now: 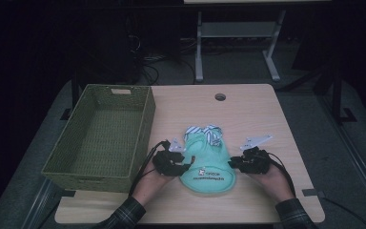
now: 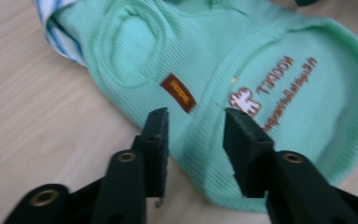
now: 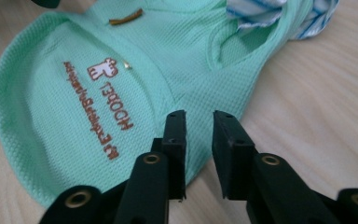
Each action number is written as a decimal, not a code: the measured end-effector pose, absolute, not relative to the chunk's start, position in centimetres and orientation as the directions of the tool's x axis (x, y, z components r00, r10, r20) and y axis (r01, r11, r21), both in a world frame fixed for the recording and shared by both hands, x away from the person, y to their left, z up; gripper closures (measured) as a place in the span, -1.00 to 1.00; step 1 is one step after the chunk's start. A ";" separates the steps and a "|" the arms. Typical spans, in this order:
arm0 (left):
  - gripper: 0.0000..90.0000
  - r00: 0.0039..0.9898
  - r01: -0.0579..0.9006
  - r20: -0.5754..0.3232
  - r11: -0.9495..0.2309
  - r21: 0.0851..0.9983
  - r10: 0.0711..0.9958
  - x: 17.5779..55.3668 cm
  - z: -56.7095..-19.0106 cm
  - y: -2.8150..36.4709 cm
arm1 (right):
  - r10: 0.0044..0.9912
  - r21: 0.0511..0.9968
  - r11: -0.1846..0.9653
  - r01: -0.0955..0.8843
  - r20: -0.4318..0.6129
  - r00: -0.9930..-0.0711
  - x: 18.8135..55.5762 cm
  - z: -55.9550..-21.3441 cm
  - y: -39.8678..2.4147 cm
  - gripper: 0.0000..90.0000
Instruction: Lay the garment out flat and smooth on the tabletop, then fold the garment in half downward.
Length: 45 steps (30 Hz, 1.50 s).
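step: likely pre-grasp | left gripper (image 2: 193,128) parted at mint garment (image 1: 206,164) 9 o'clock edge | right gripper (image 3: 199,128) parted at 3 o'clock | next: pinch both edges, maybe toward basket (image 1: 76,164)

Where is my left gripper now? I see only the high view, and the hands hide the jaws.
Observer: The left gripper is open, its jaws over the side edge of the mint green pet shirt.
Operator: And the right one?
Observer: The right gripper is open too, at the shirt's opposite edge.
Operator: Is there something on the shirt near the left jaws?
Observer: Yes, a small brown label just ahead of them.
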<state>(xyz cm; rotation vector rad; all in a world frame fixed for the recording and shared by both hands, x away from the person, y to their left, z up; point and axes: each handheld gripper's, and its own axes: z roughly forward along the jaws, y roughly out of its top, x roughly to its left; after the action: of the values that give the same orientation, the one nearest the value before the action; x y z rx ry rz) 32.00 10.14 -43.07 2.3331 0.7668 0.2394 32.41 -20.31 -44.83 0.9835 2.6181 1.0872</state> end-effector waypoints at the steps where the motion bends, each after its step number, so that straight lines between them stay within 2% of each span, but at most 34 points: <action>1: 0.20 0.813 0.461 -0.034 -0.608 0.646 0.581 32.2 -43.1 10.1 | 0.624 0.678 0.515 0.524 0.121 -0.772 32.5 -44.7 -20.4 0.59; 4: 0.11 0.820 0.460 -0.052 -0.600 0.655 0.571 32.9 -42.8 10.2 | 0.620 0.675 0.517 0.526 0.129 -0.774 32.9 -44.5 -20.5 0.46; 9: -0.08 0.817 0.452 -0.041 -0.595 0.665 0.575 34.0 -42.6 10.2 | 0.619 0.702 0.491 0.516 0.136 -0.773 33.8 -44.0 -20.7 0.40; 13: -0.11 0.809 0.460 -0.052 -0.576 0.676 0.585 34.7 -42.3 10.2 | 0.628 0.693 0.488 0.530 0.142 -0.765 34.5 -43.6 -20.8 0.34; 31: -0.11 0.755 0.468 0.003 -0.542 0.698 0.656 38.4 -40.8 9.6 | 0.649 0.728 0.446 0.522 0.138 -0.748 38.9 -40.6 -20.4 0.31; 39: -0.11 0.719 0.496 -0.026 -0.486 0.720 0.695 41.3 -40.5 9.5 | 0.666 0.718 0.445 0.535 0.134 -0.734 41.9 -41.3 -19.7 0.32; 45: -0.06 0.697 0.519 -0.056 -0.449 0.728 0.715 43.5 -40.8 9.6 | 0.677 0.714 0.418 0.562 0.168 -0.716 44.0 -42.0 -19.1 0.35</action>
<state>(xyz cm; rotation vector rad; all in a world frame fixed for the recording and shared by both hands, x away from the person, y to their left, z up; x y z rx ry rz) 43.50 9.59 -40.82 2.1519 0.9389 0.3345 43.97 -19.15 -42.01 1.1097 2.5193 1.1810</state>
